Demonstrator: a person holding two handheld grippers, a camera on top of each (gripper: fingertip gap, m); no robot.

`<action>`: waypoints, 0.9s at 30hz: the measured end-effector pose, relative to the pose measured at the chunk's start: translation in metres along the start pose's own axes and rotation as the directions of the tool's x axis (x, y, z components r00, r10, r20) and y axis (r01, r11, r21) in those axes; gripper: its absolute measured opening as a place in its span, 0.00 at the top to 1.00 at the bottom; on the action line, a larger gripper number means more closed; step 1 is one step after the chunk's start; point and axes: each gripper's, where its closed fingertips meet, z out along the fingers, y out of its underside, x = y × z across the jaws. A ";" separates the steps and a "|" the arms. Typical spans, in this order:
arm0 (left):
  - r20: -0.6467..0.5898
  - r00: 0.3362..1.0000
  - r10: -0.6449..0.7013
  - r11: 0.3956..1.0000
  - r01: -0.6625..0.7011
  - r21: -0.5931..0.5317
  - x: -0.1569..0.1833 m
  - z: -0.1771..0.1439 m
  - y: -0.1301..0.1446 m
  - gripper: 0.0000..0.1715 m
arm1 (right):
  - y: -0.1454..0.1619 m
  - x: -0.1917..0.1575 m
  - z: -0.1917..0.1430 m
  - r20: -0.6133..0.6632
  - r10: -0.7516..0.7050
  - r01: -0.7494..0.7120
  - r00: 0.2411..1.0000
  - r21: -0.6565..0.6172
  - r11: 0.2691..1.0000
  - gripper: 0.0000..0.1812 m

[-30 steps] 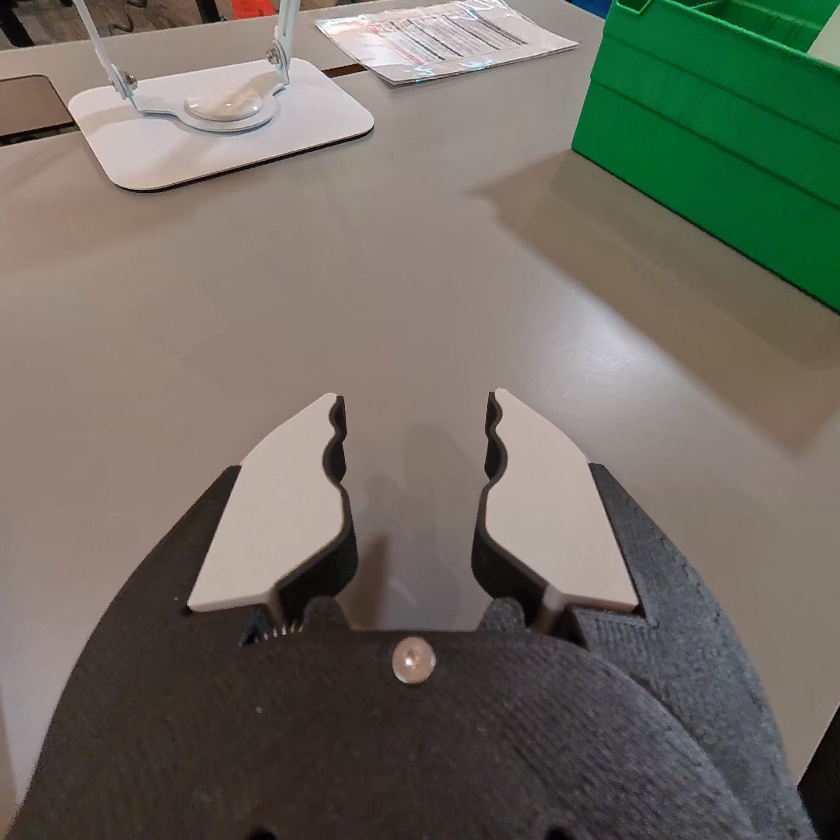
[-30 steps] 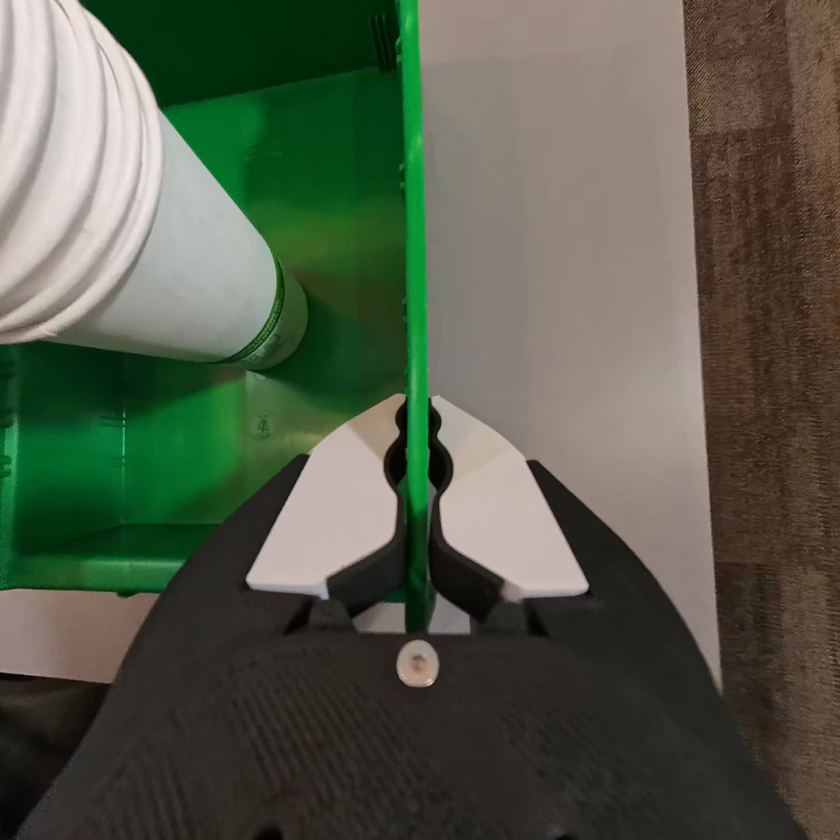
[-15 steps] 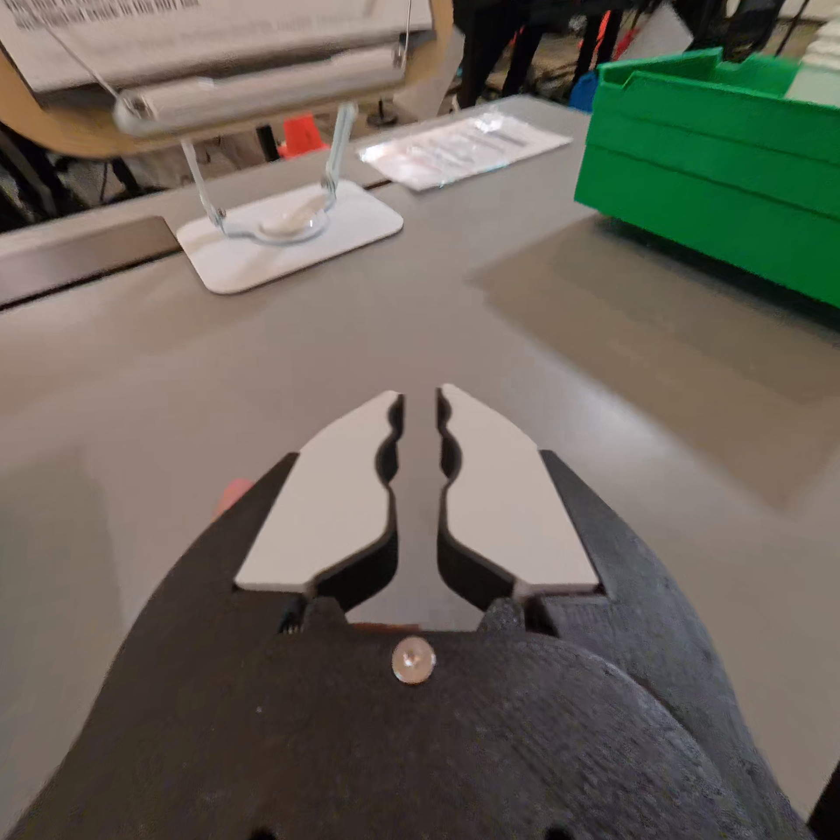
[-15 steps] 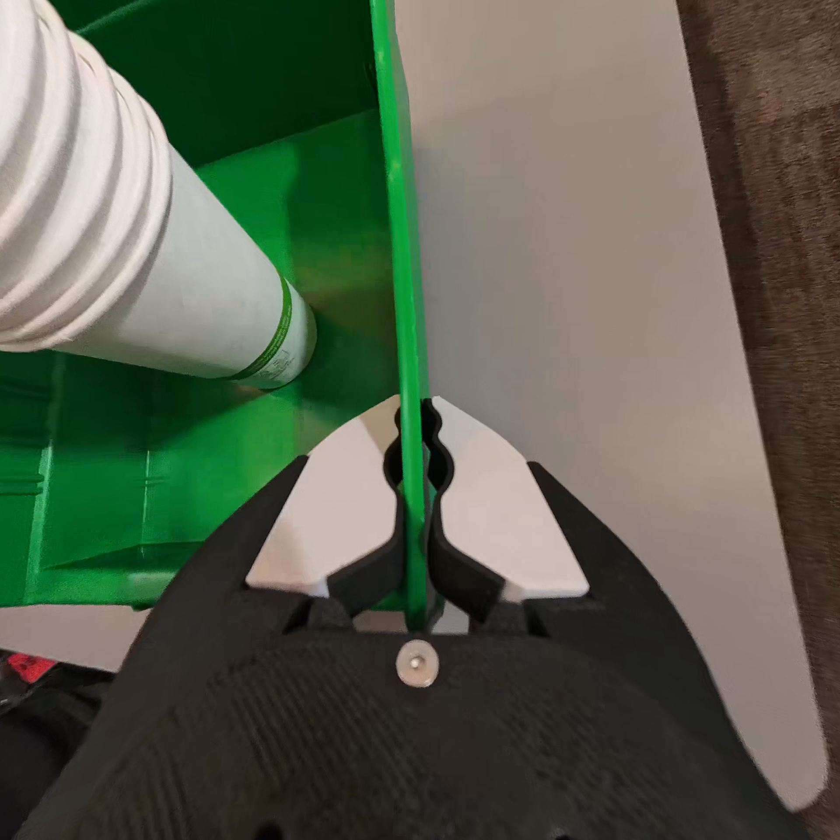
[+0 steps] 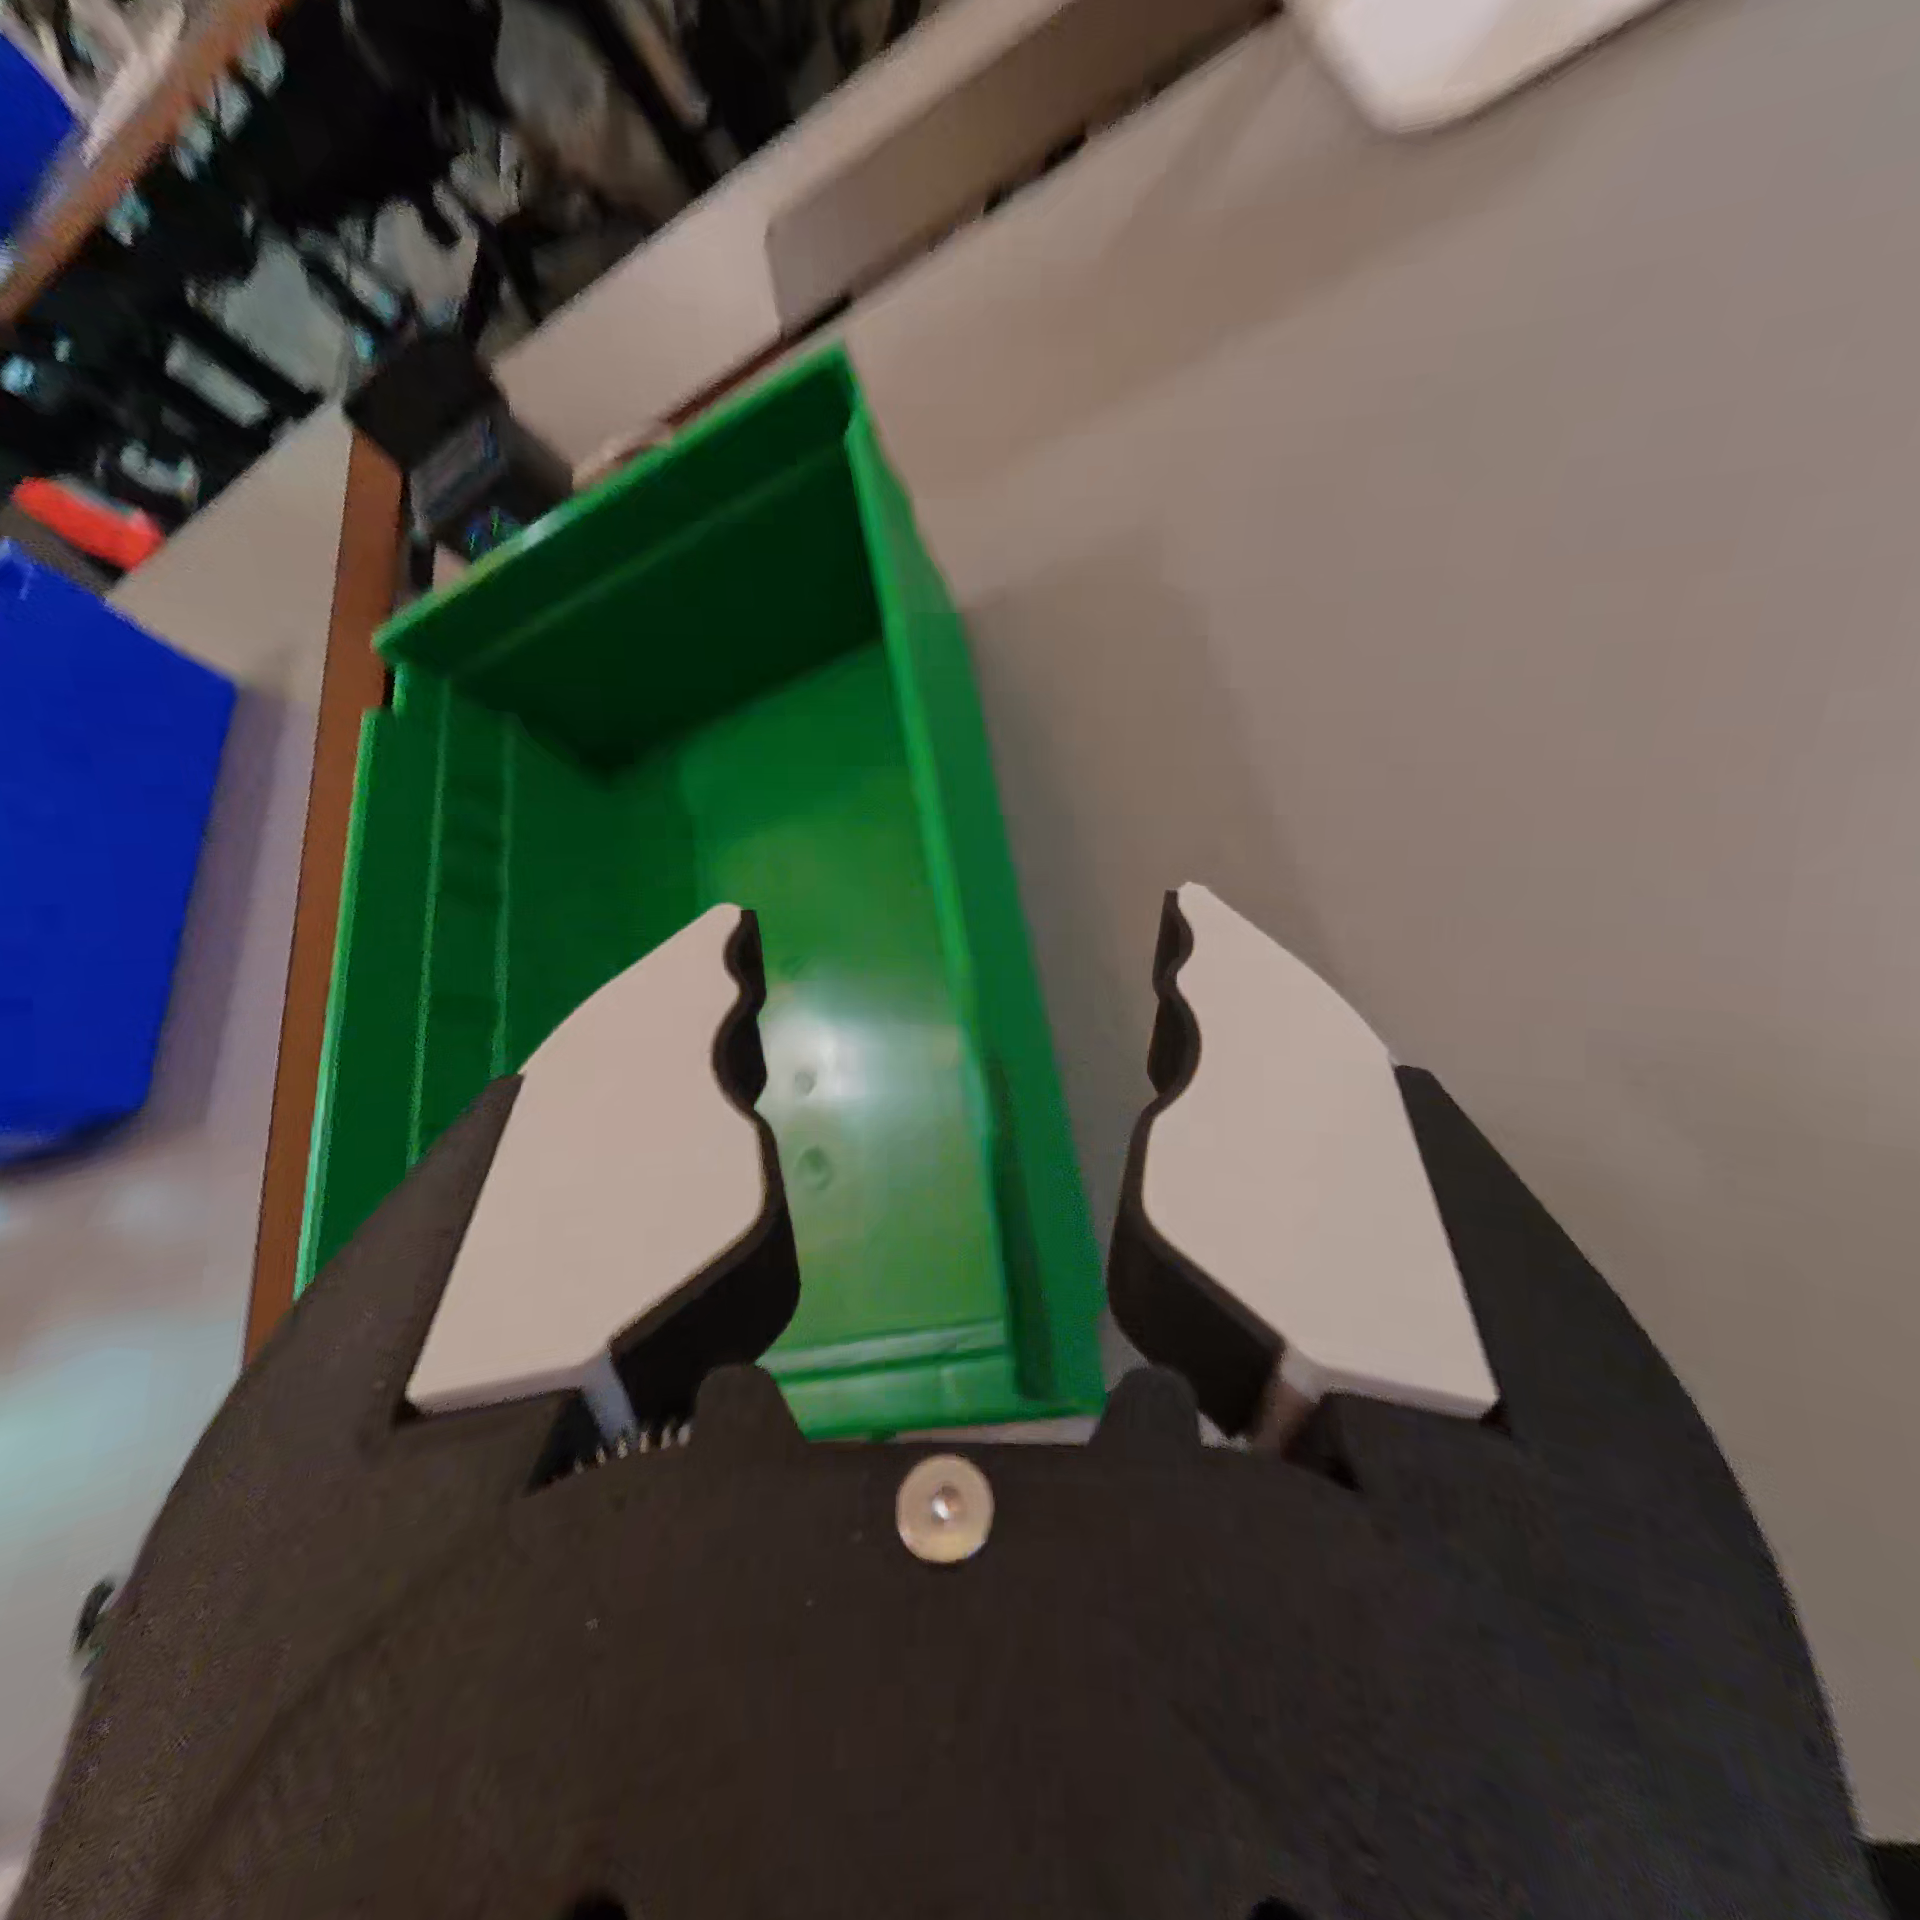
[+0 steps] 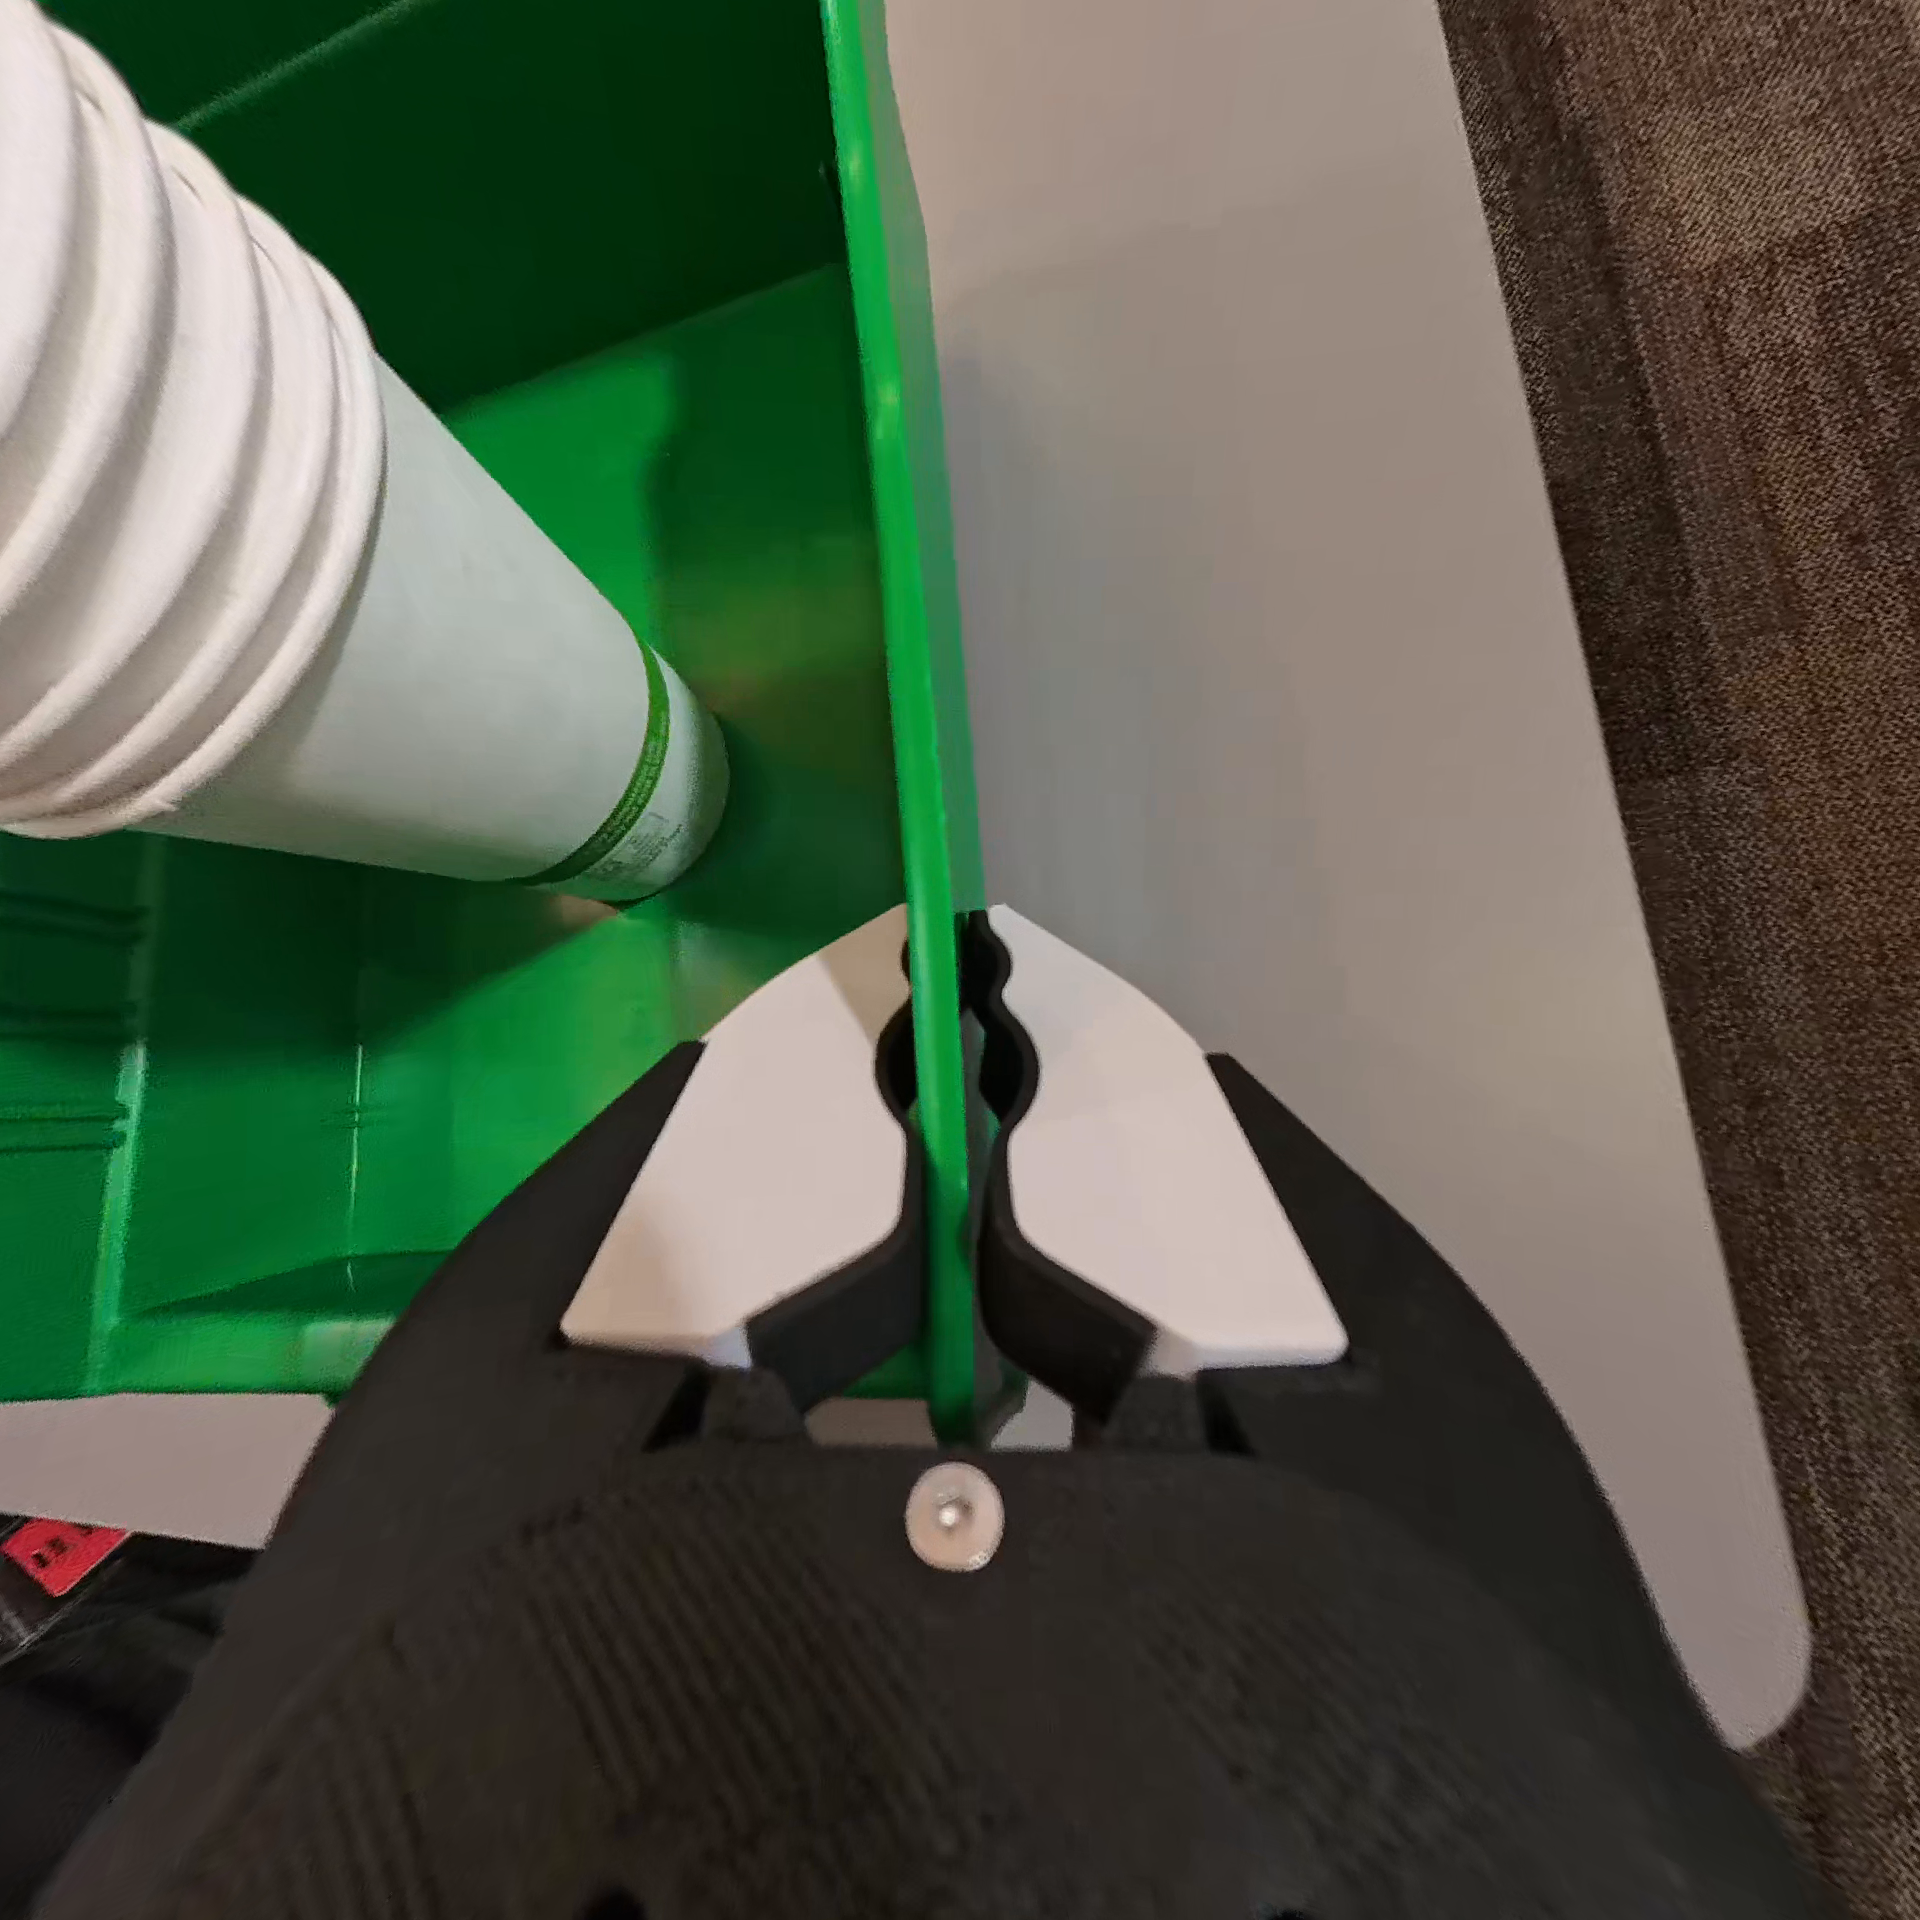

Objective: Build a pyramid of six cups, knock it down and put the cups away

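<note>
Two grippers show different changes. Half a second ago the left gripper (image 5: 956, 904) had its fingers nearly together over bare grey tabletop; now they stand wide apart and hold nothing, and an empty green bin (image 5: 665, 935) lies beneath and beyond them, its right wall (image 5: 1029, 1195) passing between the fingertips. Past that bin the grey table (image 5: 1455, 520) runs on, with a blue bin (image 5: 94, 862) off to the left of the fingers; the view is blurred.

The right gripper (image 6: 945, 925) remains clamped on the thin side wall (image 6: 883, 416) of a green bin, as in both earlier frames. Left of its fingers, inside the bin, a stack of white paper cups (image 6: 312, 623) leans as before. Right of the fingers lies the pale table (image 6: 1299, 727), then brown carpet (image 6: 1766, 623), more of which shows now.
</note>
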 end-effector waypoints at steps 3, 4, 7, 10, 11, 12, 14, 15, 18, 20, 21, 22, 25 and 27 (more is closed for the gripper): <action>0.015 1.000 -0.016 0.995 0.018 -0.101 -0.010 0.016 0.034 0.66 | -0.001 -0.005 0.004 -0.009 -0.019 0.019 1.000 -0.005 1.000 0.97; -0.019 0.999 -0.033 0.992 0.030 -0.124 -0.005 0.021 0.042 0.72 | -0.001 -0.009 0.006 -0.009 -0.023 0.023 1.000 -0.006 1.000 0.97; -0.106 0.991 -0.085 0.985 0.067 -0.157 0.011 0.031 0.054 0.85 | 0.000 -0.026 0.013 0.010 -0.039 0.040 0.999 -0.019 0.999 0.97; -0.097 0.995 -0.032 0.987 0.016 -0.162 0.014 0.035 0.060 0.91 | 0.003 -0.053 0.025 0.044 -0.072 0.073 0.996 -0.041 0.996 0.97; -0.092 0.996 -0.010 0.987 -0.004 -0.159 0.014 0.035 0.060 0.92 | 0.004 -0.064 0.029 0.056 -0.091 0.094 0.994 -0.048 0.994 0.97; -0.084 0.996 0.008 0.987 -0.021 -0.161 0.013 0.035 0.061 0.92 | 0.006 -0.075 0.033 0.070 -0.115 0.119 0.991 -0.056 0.991 0.97; -0.081 0.996 0.029 0.986 -0.041 -0.160 0.014 0.036 0.062 0.91 | 0.010 -0.101 0.042 0.102 -0.160 0.167 0.982 -0.070 0.983 0.97; -0.078 0.996 0.030 0.988 -0.041 -0.152 0.015 0.036 0.062 0.90 | 0.013 -0.114 0.046 0.121 -0.176 0.186 0.977 -0.077 0.979 0.97; -0.074 0.997 -0.002 0.991 -0.008 -0.133 0.013 0.040 0.060 0.92 | 0.021 -0.153 0.058 0.175 -0.222 0.241 0.959 -0.092 0.966 0.96; -0.093 0.995 -0.025 0.992 0.013 -0.126 0.010 0.041 0.059 0.92 | 0.026 -0.178 0.065 0.204 -0.244 0.268 0.948 -0.098 0.958 0.96; -0.104 0.993 -0.048 0.992 0.035 -0.123 0.009 0.040 0.058 0.92 | 0.029 -0.191 0.069 0.217 -0.257 0.283 0.942 -0.099 0.954 0.96; -0.108 0.992 -0.068 0.992 0.056 -0.112 0.007 0.039 0.056 0.92 | 0.032 -0.203 0.072 0.236 -0.265 0.295 0.935 -0.102 0.950 0.96; -0.125 0.980 -0.156 0.987 0.152 -0.047 -0.002 0.032 0.043 0.93 | 0.043 -0.236 0.085 0.272 -0.284 0.325 0.919 -0.116 0.939 0.96; -0.117 0.979 -0.166 0.986 0.166 -0.013 -0.009 0.024 0.034 0.93 | 0.049 -0.254 0.092 0.290 -0.297 0.341 0.910 -0.117 0.933 0.96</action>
